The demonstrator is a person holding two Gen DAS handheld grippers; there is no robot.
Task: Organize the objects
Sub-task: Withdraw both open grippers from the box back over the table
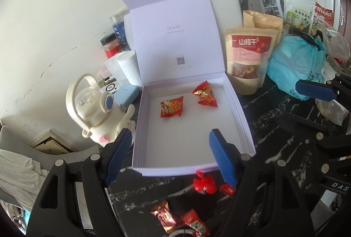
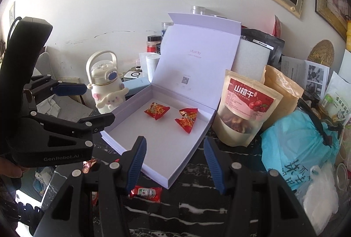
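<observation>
A white box [image 1: 241,114] with its lid up stands on the black marble table. Two red snack packets [image 1: 172,106] [image 1: 205,95] lie inside it; they also show in the right wrist view [image 2: 156,110] [image 2: 186,119]. Several more red packets [image 1: 204,185] [image 1: 162,214] lie on the table in front of the box, one below my right gripper [image 2: 145,192]. My left gripper [image 1: 170,157] is open and empty over the box's near edge. My right gripper [image 2: 174,162] is open and empty at the box's near corner.
A white cartoon bottle [image 1: 96,114] [image 2: 105,83] stands left of the box. A brown snack pouch [image 1: 248,61] [image 2: 243,109] and a blue plastic bag [image 1: 296,61] [image 2: 298,145] stand to its right. Jars and bags crowd the wall behind.
</observation>
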